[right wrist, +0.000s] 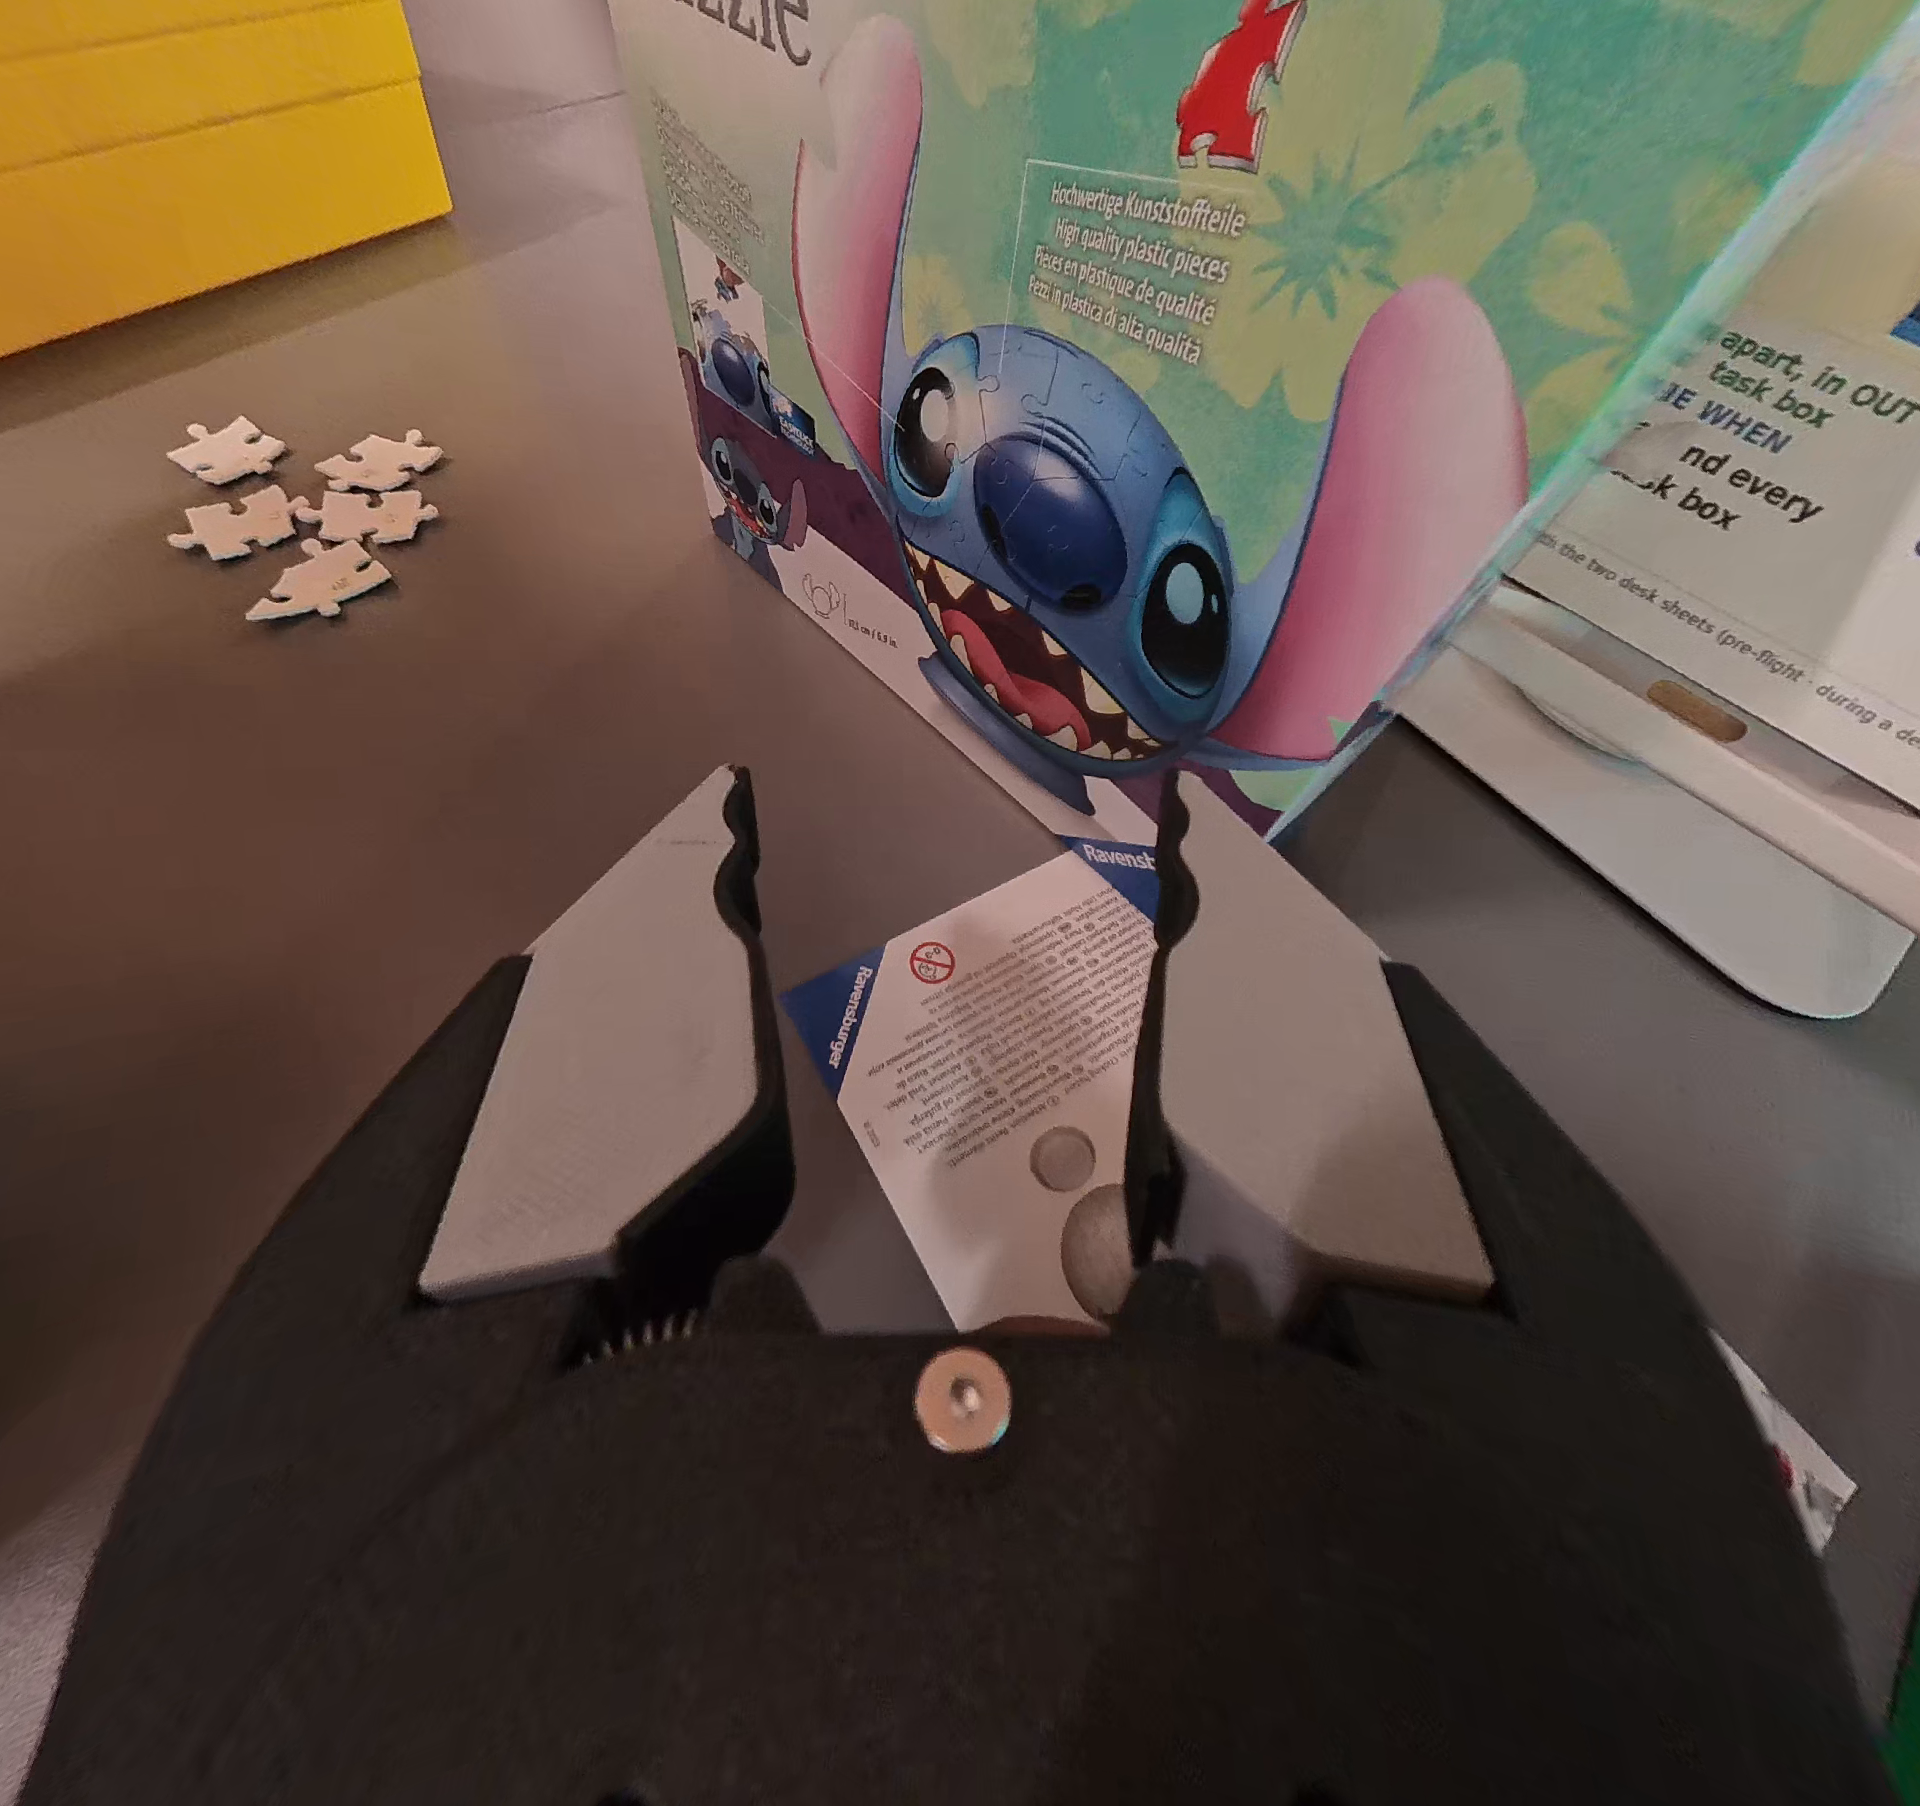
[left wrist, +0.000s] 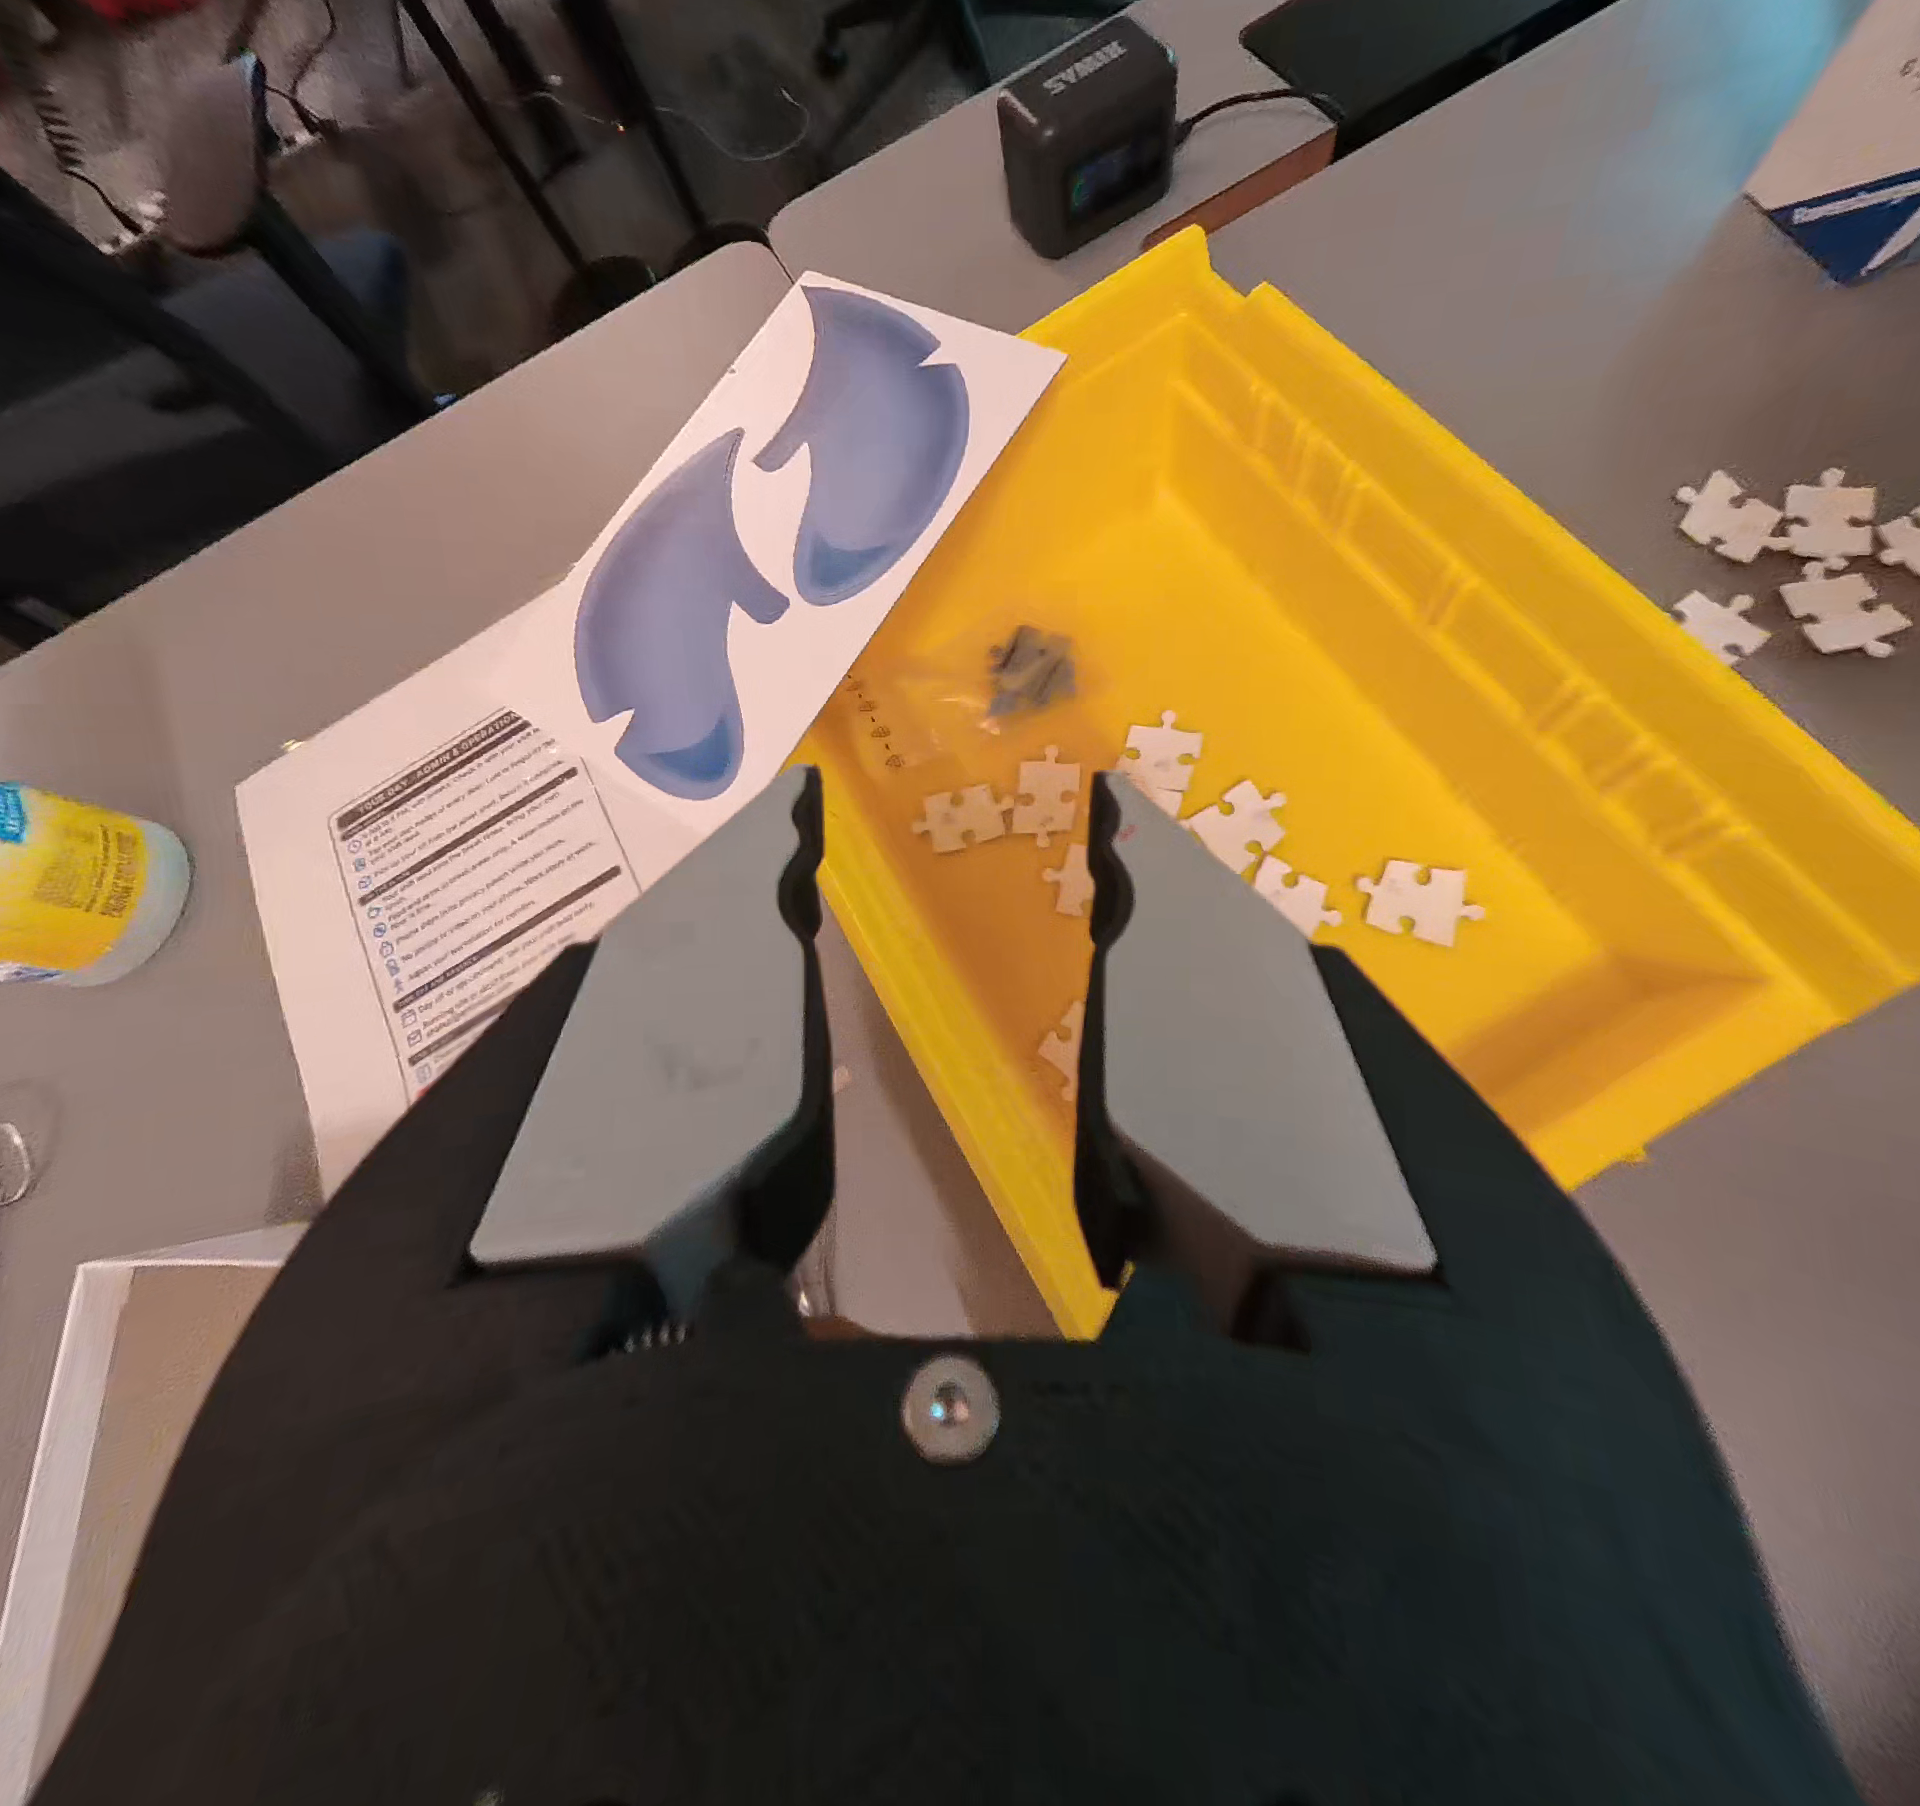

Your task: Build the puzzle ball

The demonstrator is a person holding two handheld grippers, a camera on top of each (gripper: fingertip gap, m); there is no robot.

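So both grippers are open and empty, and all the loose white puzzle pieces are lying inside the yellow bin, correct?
Not all. The left wrist view shows some puzzle pieces inside the yellow bin, but a small cluster lies outside it on the grey table. Both the left gripper and right gripper are open and empty.

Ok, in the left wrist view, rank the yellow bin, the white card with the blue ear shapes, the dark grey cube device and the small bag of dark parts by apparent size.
Largest to smallest as they look:
1. yellow bin
2. white card
3. dark grey cube device, though it sits farther from the camera, so it may look smaller than it is
4. small bag of dark parts
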